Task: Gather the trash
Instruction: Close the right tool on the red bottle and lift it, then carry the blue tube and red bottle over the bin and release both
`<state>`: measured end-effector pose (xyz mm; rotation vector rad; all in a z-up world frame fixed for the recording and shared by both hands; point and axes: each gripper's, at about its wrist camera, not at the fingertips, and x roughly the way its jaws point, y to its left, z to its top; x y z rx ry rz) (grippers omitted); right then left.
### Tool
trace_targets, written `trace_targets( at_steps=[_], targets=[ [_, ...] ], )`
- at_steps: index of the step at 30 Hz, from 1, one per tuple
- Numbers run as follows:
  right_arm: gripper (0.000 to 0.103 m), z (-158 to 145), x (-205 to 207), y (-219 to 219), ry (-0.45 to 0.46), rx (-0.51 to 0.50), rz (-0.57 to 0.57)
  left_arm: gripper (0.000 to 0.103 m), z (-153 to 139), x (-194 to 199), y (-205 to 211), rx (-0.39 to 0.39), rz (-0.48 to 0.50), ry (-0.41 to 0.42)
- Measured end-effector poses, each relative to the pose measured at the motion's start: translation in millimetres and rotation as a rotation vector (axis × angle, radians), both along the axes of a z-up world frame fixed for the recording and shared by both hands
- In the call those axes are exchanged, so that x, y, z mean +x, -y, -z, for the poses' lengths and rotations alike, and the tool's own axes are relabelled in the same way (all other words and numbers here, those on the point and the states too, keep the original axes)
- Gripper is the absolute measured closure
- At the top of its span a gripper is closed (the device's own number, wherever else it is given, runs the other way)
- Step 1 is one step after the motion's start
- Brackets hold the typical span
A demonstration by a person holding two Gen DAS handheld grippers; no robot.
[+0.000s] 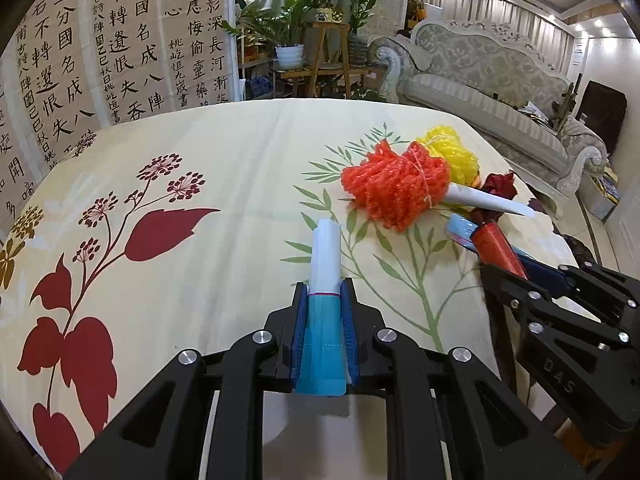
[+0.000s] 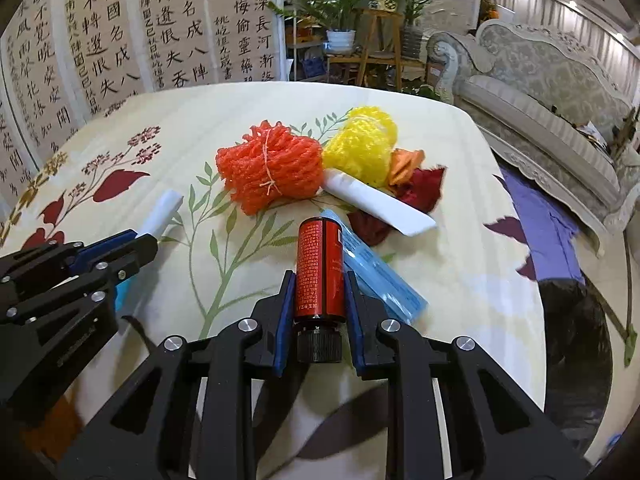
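Right wrist view: jaws clamp a glossy red cylindrical bottle [image 2: 320,270]; left jaws pinch a flat teal-and-white packet [image 1: 326,280].

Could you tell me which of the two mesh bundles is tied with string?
The orange mesh bundle, string knotted around its middle; the yellow one beside it shows none.

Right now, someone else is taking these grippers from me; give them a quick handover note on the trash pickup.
Left gripper: shut on the white and teal bag roll.
Right gripper: its pads sit against the red bottle, which lies on the tablecloth.
Still on the cloth: orange mesh bundle, yellow mesh bundle, white paper roll, blue packet, red and orange scraps.
No bin in view; nothing shows as collected.
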<state>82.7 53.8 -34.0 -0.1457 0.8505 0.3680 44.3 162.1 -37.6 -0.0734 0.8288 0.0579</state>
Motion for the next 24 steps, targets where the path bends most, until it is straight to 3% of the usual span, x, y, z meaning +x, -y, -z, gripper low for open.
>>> trace_targets(
  at_steps=[9, 24],
  targets=[
    [0.08, -11.6, -29.6, 49.0, 0.028, 0.057, 0.107, 0.085, -10.9, -14.3, 27.2, -0.014, 0.059, 0.048],
    [0.08, -12.1, -55.2, 167.9, 0.082, 0.024, 0.391, 0.085, -22.6, -23.4, 138.3, -0.036, 0.29, 0.107]
  ],
)
